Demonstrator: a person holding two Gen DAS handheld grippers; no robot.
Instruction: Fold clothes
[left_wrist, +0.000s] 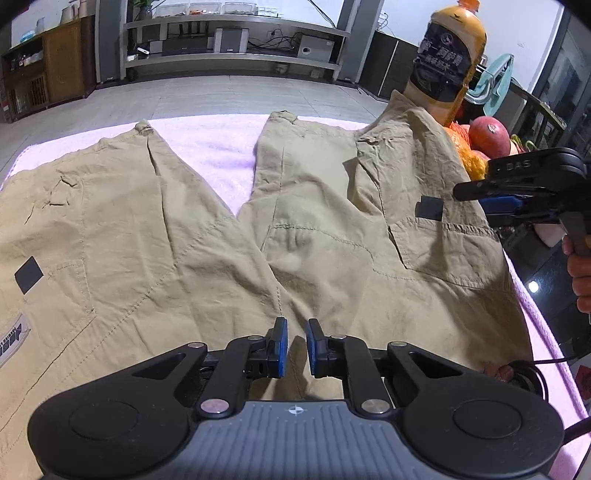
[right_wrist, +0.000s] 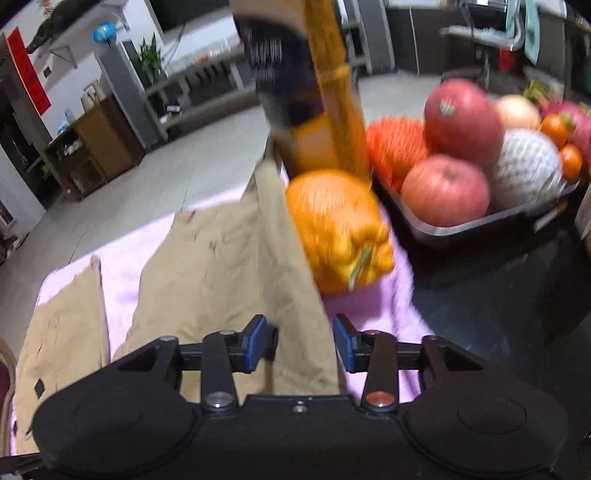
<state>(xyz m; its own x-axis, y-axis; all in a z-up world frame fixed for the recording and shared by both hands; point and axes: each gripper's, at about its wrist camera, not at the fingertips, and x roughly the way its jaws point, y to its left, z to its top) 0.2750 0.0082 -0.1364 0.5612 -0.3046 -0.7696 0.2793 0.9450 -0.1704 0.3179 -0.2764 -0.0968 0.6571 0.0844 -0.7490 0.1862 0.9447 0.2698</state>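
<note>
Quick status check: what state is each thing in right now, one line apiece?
Khaki trousers: spread flat, unfolded, legs apart.
Left gripper: open narrowly, over the trousers.
Right gripper: open, straddling the trousers' edge.
Bottle: upright, capped.
Fruit tray: full.

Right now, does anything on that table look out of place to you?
Yes. The khaki trousers are crowded on the right: their edge rides up against a tall orange drink bottle, and a bumpy orange fruit lies loose on the pink cloth.

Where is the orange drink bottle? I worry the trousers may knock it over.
In both views the orange drink bottle stands at the far right edge of the khaki trousers, touching the cloth, beside the fruit tray.
</note>
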